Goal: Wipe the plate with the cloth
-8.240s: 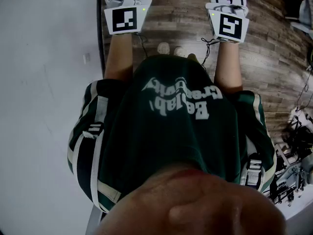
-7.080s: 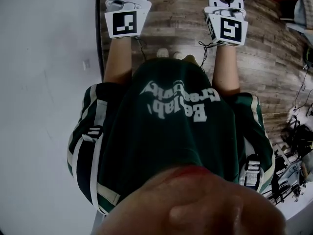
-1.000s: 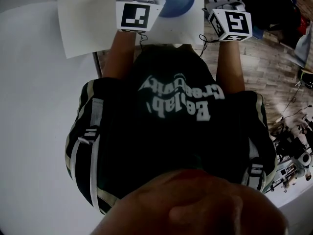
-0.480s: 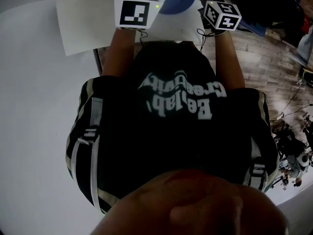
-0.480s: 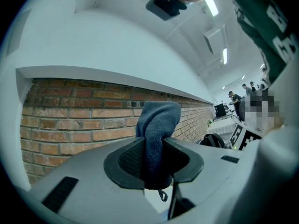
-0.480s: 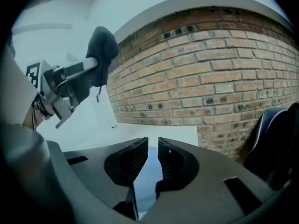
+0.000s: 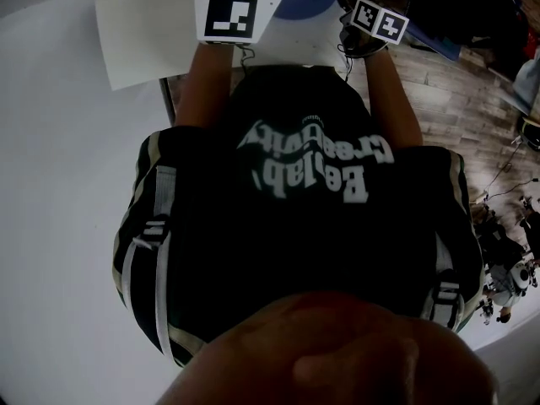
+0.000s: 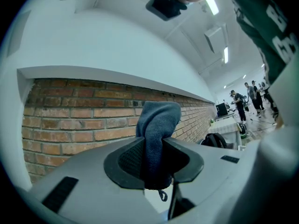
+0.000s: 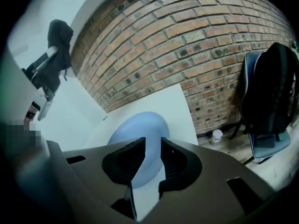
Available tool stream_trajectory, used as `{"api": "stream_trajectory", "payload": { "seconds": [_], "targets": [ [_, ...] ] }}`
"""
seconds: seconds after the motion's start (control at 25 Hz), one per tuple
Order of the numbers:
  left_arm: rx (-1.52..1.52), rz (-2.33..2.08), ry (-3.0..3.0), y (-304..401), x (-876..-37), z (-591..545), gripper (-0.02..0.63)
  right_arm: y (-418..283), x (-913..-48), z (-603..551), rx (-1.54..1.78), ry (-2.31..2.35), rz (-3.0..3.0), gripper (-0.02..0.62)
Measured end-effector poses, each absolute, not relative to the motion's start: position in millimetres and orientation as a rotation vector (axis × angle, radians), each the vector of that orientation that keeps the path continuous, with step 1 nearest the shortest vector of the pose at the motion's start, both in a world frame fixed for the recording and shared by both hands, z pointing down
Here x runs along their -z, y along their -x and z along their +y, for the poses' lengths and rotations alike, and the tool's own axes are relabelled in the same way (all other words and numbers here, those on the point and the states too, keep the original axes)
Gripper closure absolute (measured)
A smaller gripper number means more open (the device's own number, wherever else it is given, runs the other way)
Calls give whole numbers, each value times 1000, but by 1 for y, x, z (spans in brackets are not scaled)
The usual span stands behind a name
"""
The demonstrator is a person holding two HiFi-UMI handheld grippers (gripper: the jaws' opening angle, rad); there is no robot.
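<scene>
Brick wall (image 9: 187, 41) behind the tabletop (image 9: 173, 104), where the stiff, slick plate (image 9: 140, 125) lies: I'd pinch its rim. Right tongs (image 9: 153, 143), just opening, hold nothing; left tongs (image 8: 153, 143) clench the soft cloth (image 8: 156, 118).

A red brick wall (image 9: 210, 41) stands behind the white table (image 9: 180, 106) on wood-plank flooring (image 7: 456, 83).

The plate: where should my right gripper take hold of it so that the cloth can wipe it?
Probably take the near rim of the plate, coming in low from the table's near edge. It lies flat on the table, so only its thin edge offers a bite. The right gripper's jaws have just been opening, nothing between them.
</scene>
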State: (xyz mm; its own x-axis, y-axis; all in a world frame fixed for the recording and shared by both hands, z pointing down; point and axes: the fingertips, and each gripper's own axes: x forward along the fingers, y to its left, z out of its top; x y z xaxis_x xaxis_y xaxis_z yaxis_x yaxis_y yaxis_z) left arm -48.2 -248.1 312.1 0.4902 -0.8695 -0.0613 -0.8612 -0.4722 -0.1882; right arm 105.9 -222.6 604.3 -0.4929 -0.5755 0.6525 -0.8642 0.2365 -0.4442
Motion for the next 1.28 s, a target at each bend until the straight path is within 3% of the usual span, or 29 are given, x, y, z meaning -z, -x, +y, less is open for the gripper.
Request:
{"api": "stream_trajectory", "payload": {
  "seconds": [0.56, 1.04, 1.28],
  "targets": [
    [60, 1518, 2534, 53, -311, -246, 502, -101, -663, -184, -1552, -1273, -1954, 495],
    [91, 1555, 2510, 64, -321, -241, 502, -88, -687, -186, -1680, -1268, -1879, 506],
    [98, 1583, 2493, 71, -322, -240, 502, -88, -696, -193, -1707, -1287, -1786, 563]
  ]
}}
